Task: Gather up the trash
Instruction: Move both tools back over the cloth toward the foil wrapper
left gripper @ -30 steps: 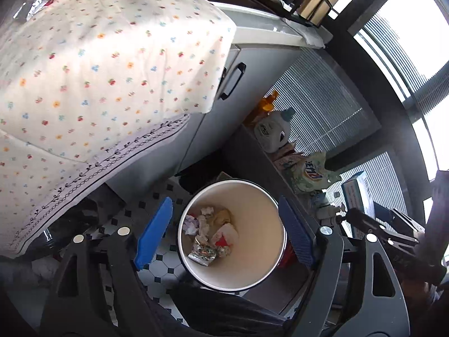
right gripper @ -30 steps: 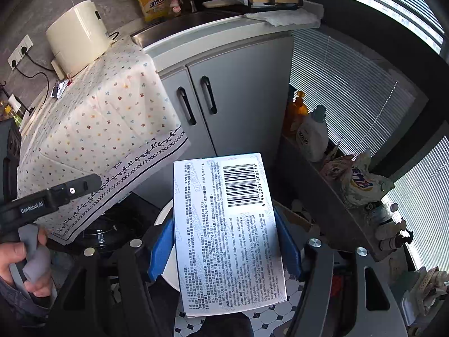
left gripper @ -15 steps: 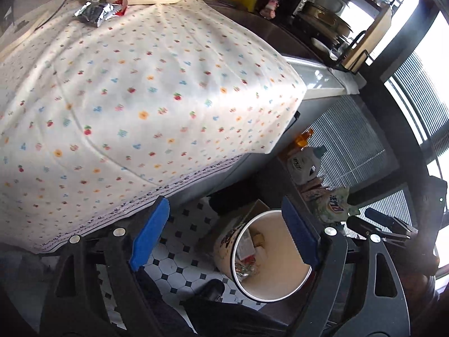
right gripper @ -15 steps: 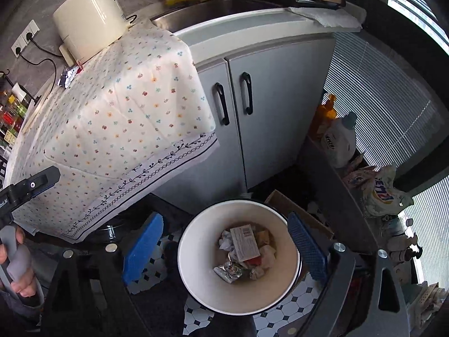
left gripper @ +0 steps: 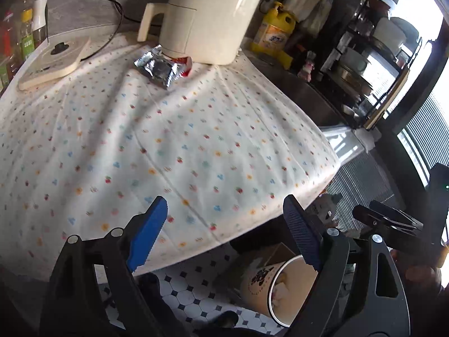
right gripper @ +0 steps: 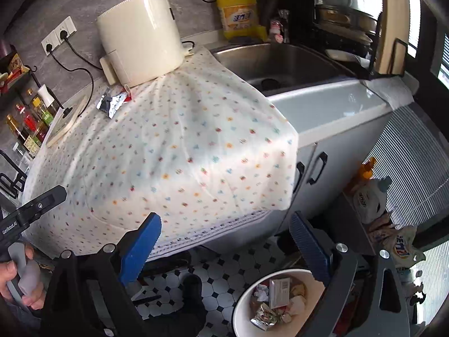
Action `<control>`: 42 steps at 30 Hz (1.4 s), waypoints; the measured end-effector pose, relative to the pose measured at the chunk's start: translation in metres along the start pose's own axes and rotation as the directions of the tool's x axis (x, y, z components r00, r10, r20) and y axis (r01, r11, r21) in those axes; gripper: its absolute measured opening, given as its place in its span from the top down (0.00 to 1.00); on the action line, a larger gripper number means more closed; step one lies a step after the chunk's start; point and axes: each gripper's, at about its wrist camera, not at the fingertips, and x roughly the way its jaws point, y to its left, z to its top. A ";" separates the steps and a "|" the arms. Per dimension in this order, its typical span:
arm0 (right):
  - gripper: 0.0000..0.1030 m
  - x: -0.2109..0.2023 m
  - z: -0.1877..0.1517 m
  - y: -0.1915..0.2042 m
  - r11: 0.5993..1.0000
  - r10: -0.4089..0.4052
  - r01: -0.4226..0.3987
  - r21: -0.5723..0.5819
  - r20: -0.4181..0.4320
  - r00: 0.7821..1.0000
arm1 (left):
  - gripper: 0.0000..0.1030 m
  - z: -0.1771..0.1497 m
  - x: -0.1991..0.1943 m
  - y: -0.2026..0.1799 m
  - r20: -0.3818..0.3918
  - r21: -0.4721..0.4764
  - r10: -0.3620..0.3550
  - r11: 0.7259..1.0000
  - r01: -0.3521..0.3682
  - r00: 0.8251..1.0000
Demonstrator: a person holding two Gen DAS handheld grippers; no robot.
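A crumpled silver and red wrapper (left gripper: 162,67) lies on the dotted tablecloth (left gripper: 168,146) beside the cream appliance (left gripper: 207,14); it also shows in the right wrist view (right gripper: 112,101). My left gripper (left gripper: 224,236) is open and empty above the cloth's near edge. My right gripper (right gripper: 224,250) is open and empty above the floor. The white trash bin (right gripper: 244,306) holds a white carton (right gripper: 279,292) and several wrappers; its rim also shows in the left wrist view (left gripper: 273,289).
A sink (right gripper: 280,64), a yellow detergent bottle (right gripper: 241,14) and a dish rack (right gripper: 350,22) lie right of the cloth. A cream board (left gripper: 53,61) and sauce bottles (right gripper: 28,123) stand left. Grey cabinets (right gripper: 317,174) and a shelf with cleaning bottles (right gripper: 370,196) stand by the tiled floor (right gripper: 224,266).
My right gripper opened and dropped the white carton into the bin. Both grippers then rose and tilted up from the bin toward the tabletop.
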 end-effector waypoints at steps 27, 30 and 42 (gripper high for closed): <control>0.08 0.062 0.079 0.155 0.999 0.020 -0.026 0.046 0.119 0.993 | 0.16 0.119 0.023 0.127 0.082 0.056 -0.041 0.998 0.037 0.996; 0.08 0.068 0.083 0.161 0.998 0.007 -0.014 0.060 0.121 0.993 | 0.15 0.125 0.032 0.133 0.071 0.060 -0.054 0.997 0.050 0.996; 0.08 0.090 0.104 0.173 0.996 -0.049 0.039 0.084 0.119 0.992 | 0.15 0.163 0.079 0.143 0.034 0.068 -0.105 0.992 0.103 0.994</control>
